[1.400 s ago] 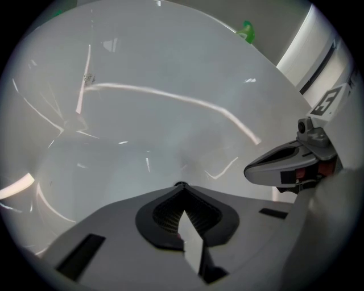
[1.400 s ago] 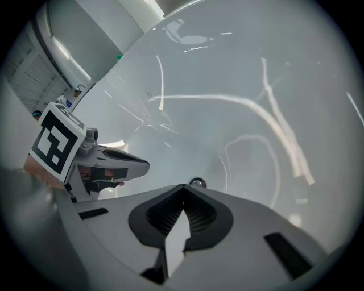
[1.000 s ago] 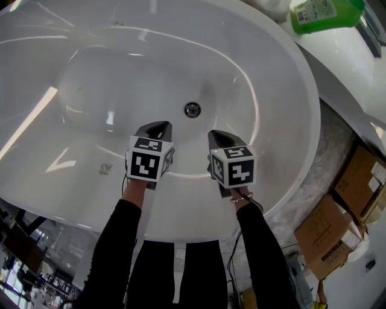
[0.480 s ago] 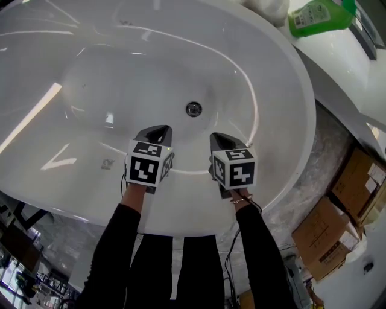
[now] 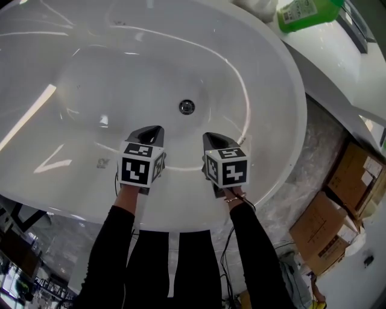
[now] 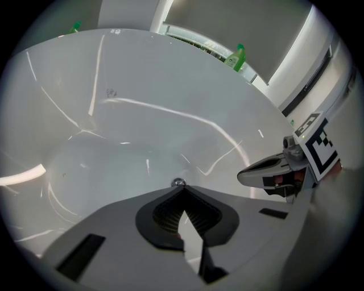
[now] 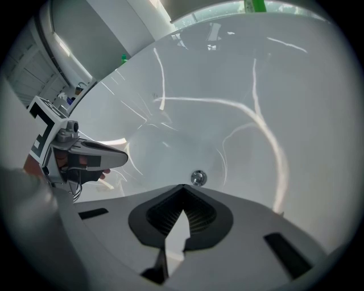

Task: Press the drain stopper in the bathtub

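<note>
Tub (image 5: 283,90): white, oval, glossy, viewed from above. I stood at its near rim, with both arms in black sleeves (image 5: 114,241) reaching out over it.

Stopper (image 5: 187,107): small, round, chrome. It was set in the tub floor near the middle of the basin, and nothing touched it. The left gripper view showed it (image 6: 178,182) just past my fingertips. In the right gripper view it (image 7: 198,177) sat just past the fingertips and a little to their right.

Left gripper (image 5: 155,129): it was held over the tub's near slope, pointing toward the stopper. It stopped short of the stopper, to its left. My fingers (image 6: 165,213) were closed tip to tip and held nothing.

Right gripper (image 5: 209,137): it was level with the left one, beside it but apart from it. It also pointed into the basin, short of the stopper and to its right. Its fingers (image 7: 202,219) were likewise brought together at the tips, with nothing between them.

Each gripper appeared at the edge of the other's view, marker cube toward the outside.

Bottle (image 5: 309,13): green, with a pale label, on a white ledge (image 5: 338,54) beyond the tub's far right rim. I could not tell whether it stood upright or lay on its side.

Boxes (image 5: 353,175): brown cardboard, several of them on the pale marbled floor (image 5: 319,157). They were to the right of the tub and well apart from it.
</note>
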{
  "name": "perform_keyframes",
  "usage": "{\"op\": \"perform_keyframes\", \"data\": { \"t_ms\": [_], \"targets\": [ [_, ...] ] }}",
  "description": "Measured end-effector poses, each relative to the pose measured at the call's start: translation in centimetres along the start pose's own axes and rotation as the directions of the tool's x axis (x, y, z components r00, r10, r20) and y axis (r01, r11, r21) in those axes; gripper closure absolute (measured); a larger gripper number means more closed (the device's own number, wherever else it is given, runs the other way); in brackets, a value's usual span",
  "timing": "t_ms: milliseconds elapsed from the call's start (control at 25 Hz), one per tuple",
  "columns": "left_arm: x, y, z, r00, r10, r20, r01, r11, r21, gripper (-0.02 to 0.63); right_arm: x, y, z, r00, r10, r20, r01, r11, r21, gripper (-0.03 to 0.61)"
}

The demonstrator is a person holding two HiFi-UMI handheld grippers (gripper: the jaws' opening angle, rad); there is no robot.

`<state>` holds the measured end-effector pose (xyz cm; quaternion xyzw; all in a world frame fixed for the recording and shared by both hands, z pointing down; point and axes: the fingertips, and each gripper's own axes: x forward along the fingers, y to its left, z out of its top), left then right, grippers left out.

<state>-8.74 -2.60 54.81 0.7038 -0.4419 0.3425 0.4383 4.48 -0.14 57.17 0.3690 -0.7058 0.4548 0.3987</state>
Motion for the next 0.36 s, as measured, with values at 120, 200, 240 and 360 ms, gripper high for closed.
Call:
{"op": "perform_keyframes", "data": {
  "t_ms": [120,200,240,360],
  "targets": [
    [-0.26,0.07,0.12,1.000,-0.003,0.005,0.003,1.000,-0.002,0.606,-0.17,0.16,-0.02,1.000,-0.004,-0.001,0.004,1.000,0.001,0.577],
    [-0.44,0.18,0.22,1.000,-0.004,0.006,0.004,1.000,-0.002,0.606,-0.21,0.36,0.06,1.000,-0.005,0.001,0.005,1.000,0.002,0.577],
    [-0.54,0.22,0.27,1.000,-0.004,0.007,0.004,1.000,-0.002,0.606,-0.24,0.48,0.09,1.000,-0.005,0.002,0.005,1.000,0.003,0.577],
    [-0.84,0.34,0.36,1.000,-0.005,0.009,0.005,1.000,-0.001,0.606,-0.35,0.86,0.17,1.000,-0.005,0.005,0.005,1.000,0.005,0.577]
  ]
}}
